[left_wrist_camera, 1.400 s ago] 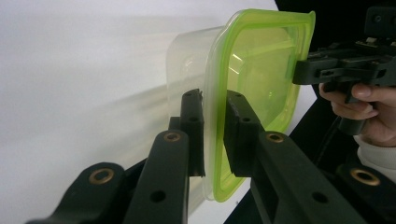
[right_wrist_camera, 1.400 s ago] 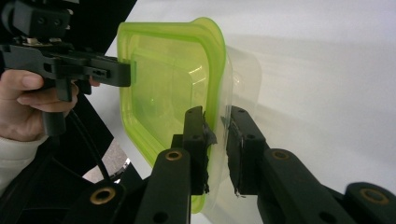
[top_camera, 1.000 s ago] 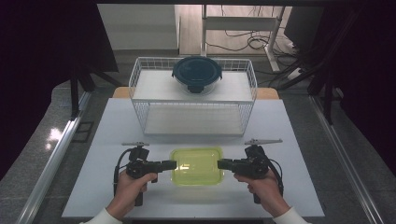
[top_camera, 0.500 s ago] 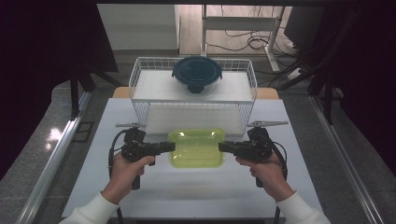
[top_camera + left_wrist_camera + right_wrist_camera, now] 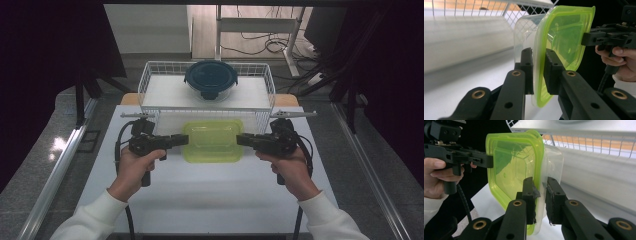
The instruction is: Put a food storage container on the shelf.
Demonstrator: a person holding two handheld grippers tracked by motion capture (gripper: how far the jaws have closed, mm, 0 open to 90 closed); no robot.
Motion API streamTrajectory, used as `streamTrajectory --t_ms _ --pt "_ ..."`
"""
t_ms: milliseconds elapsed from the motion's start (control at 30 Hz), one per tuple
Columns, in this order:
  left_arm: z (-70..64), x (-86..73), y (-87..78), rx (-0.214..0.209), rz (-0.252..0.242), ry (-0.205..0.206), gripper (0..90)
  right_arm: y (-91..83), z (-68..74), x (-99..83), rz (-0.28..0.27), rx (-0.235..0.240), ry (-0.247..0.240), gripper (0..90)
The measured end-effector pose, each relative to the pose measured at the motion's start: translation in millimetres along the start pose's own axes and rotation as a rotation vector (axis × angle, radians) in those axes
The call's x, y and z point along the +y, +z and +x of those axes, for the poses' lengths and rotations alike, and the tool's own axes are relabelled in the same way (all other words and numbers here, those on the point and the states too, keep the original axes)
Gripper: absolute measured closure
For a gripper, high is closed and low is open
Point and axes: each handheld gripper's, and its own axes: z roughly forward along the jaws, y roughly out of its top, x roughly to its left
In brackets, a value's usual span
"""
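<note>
A clear rectangular container with a lime-green lid [image 5: 212, 141] hangs level above the white table [image 5: 210, 200], just in front of the wire basket. My left gripper [image 5: 183, 140] is shut on the left rim and my right gripper [image 5: 241, 139] is shut on the right rim. In the left gripper view the jaws [image 5: 538, 72] pinch the lid's edge, and the container [image 5: 564, 42] appears turned on its side with the other gripper [image 5: 587, 39] at its far rim. The right gripper view has the same grip [image 5: 540, 195] on the container [image 5: 511, 167].
A white wire basket [image 5: 207, 111] stands at the back of the table. In it sits a round glass container with a dark blue lid [image 5: 211, 77]. The basket's mesh [image 5: 586, 142] runs close beside the held container. Bare table lies toward the person.
Both grippers have carried the green-lidded container away from the person, up and toward the basket's front wall. The arms have stretched forward.
</note>
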Motion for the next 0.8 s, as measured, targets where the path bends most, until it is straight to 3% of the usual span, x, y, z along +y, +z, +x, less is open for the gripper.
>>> streamTrajectory --t_ms 467,800 --pt "-6.9 45.5 -8.5 -0.002 -0.033 0.044 79.4 -7.5 0.3 41.3 -0.051 0.006 -0.024 78.4" --pt "-12.6 92.4 -14.6 0.0 -0.054 0.084 79.4 -14.4 0.8 82.8 -0.101 -0.002 -0.043 78.5"
